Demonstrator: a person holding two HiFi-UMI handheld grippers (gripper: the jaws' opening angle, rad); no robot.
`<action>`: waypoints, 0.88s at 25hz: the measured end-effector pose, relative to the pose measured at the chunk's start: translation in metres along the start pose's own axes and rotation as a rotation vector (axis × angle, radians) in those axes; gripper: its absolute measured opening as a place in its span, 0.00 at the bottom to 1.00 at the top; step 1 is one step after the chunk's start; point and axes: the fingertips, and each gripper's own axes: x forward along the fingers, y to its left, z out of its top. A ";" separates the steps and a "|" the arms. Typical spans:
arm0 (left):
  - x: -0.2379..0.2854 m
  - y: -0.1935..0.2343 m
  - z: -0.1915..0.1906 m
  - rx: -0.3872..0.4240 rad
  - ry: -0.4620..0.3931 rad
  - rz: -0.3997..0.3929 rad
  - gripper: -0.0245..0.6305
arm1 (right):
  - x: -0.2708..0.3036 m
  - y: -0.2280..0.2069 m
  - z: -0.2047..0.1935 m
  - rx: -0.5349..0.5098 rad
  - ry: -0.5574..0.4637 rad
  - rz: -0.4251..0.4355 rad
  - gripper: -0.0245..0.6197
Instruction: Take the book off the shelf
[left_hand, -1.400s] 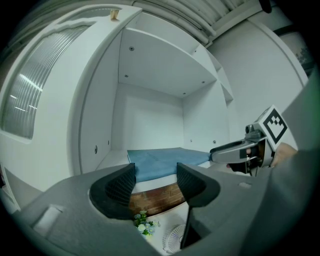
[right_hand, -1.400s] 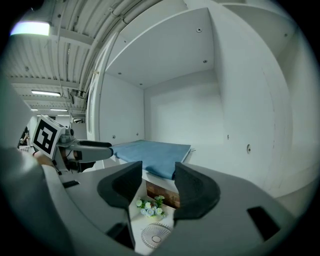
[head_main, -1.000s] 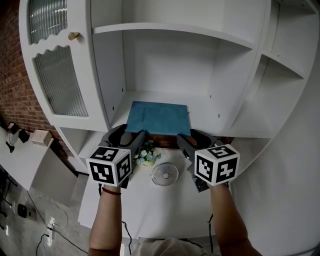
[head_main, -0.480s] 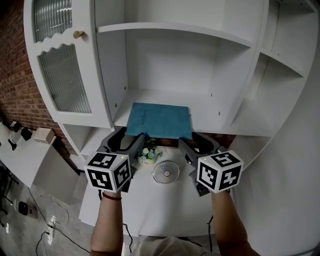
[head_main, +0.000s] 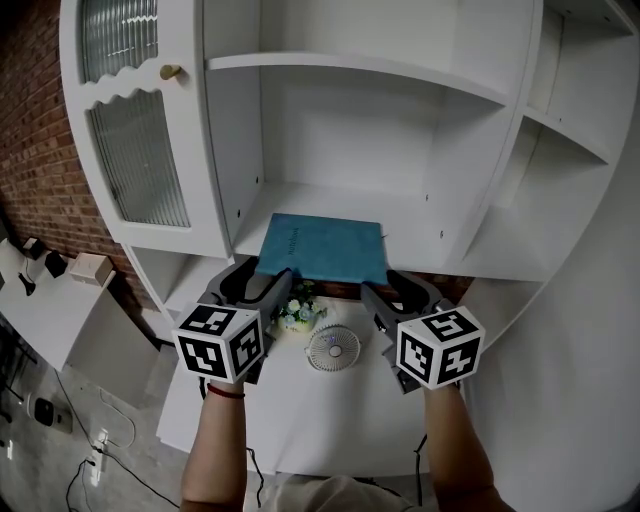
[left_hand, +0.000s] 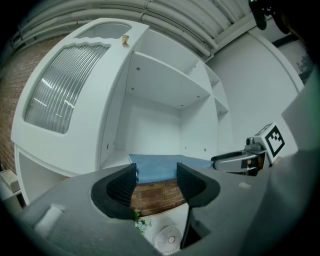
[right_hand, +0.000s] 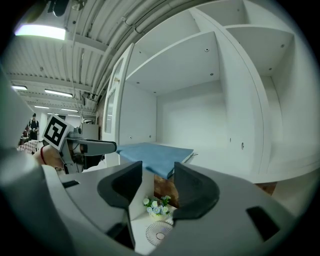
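Fingers (head_main: 272, 290) of our left gripper (head_main: 253, 284) and right gripper (head_main: 396, 292) stand apart in the head view, and the book (head_main: 322, 248) lies on the shelf (head_main: 420, 235) just beyond their tips. The left gripper view shows us an empty gap with the book ahead. The right gripper view shows the same, but we cannot tell whether the tips touch it.

Shelf bay (head_main: 340, 140) open above book (head_main: 322, 250), door (head_main: 140, 130) — apparently — aside

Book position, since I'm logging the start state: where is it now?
In the head view's middle, the blue book lies flat on the white shelf, just ahead of the left gripper and right gripper.
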 end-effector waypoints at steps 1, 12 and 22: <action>0.001 0.000 0.000 0.002 -0.005 -0.003 0.42 | 0.000 0.000 0.000 -0.001 -0.002 0.003 0.35; -0.008 -0.003 0.009 0.081 -0.064 -0.005 0.42 | -0.008 0.003 0.018 -0.220 -0.064 -0.009 0.38; -0.029 -0.014 0.007 0.147 -0.092 0.002 0.42 | -0.008 0.036 0.021 -0.827 0.022 -0.016 0.38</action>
